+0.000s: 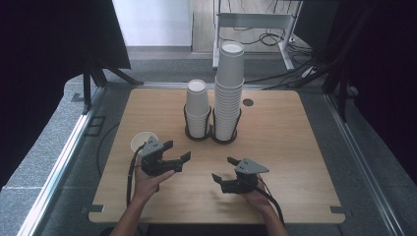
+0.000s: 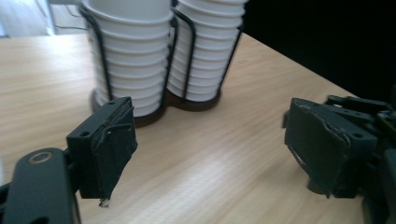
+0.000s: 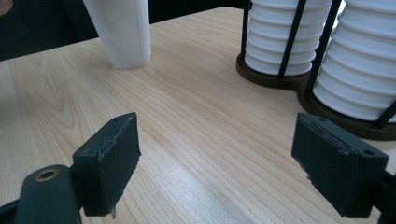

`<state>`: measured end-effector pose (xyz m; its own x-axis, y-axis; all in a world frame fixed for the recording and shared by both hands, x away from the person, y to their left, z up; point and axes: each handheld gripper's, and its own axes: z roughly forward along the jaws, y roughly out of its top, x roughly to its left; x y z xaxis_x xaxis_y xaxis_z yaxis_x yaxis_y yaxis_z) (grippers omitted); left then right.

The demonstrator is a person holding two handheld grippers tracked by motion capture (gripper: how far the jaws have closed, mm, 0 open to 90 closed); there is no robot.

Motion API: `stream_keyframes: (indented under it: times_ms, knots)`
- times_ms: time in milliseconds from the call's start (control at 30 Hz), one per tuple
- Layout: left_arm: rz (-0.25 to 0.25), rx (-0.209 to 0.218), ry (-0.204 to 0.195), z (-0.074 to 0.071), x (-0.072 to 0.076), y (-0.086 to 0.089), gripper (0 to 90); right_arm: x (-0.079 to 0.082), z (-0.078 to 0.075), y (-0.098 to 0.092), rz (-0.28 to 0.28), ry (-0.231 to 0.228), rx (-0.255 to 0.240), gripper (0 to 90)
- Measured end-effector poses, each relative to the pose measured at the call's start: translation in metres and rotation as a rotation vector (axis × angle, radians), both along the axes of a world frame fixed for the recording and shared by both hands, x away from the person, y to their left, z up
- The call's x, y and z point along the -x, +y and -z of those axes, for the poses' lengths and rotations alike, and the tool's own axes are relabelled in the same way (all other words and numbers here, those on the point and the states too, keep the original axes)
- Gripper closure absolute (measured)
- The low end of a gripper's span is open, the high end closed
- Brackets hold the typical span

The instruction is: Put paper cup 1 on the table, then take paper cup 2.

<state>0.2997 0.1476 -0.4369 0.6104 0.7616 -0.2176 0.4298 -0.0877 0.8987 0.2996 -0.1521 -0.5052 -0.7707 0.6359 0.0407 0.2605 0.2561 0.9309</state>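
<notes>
Honestly, in the high view the lone paper cup [image 1: 143, 141] stands upright just beside the left gripper [image 1: 178, 150]. I'd guess it's set apart from the cup stacks [image 1: 216, 105] in their wire holder [image 1: 211, 129] so it's easy to grab, and the right gripper [image 1: 222, 168] sits low, angled inward. In the left gripper view the jaws are spread wide with nothing between them, aimed at the stacks; in the right gripper view they're released and empty too, held level and facing that cup [image 3: 123, 32].

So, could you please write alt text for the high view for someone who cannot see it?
A person holds a left gripper and a right gripper, jaws open and empty, over a wooden table. Behind them a black wire holder carries a short stack and a tall stack of white cups; a single cup stands by the left gripper.
</notes>
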Motion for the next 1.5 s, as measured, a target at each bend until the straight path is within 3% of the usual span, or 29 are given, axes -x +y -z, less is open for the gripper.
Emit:
stream_keyframes:
  times_ms: [233, 700, 867, 1167, 1500]
  knots:
    - [0.071, 0.02, 0.031, 0.003, -0.002, -0.008, 15.3, -0.002, -0.004, -0.003, 0.011, -0.013, -0.008, 15.0]
    - [0.117, 0.022, 0.055, 0.004, -0.013, -0.021, 15.1, -0.019, -0.021, -0.019, 0.111, -0.063, -0.001, 15.6]
    - [0.109, 0.012, 0.048, 0.0, -0.018, -0.025, 14.9, -0.035, -0.037, -0.027, 0.16, -0.089, -0.012, 15.7]
    - [0.136, -0.01, 0.053, 0.002, -0.024, -0.037, 15.0, -0.063, -0.071, -0.036, 0.196, -0.119, -0.026, 15.2]
    - [0.146, -0.025, 0.055, 0.004, -0.023, -0.04, 15.0, -0.094, -0.101, -0.032, 0.213, -0.122, -0.032, 9.7]
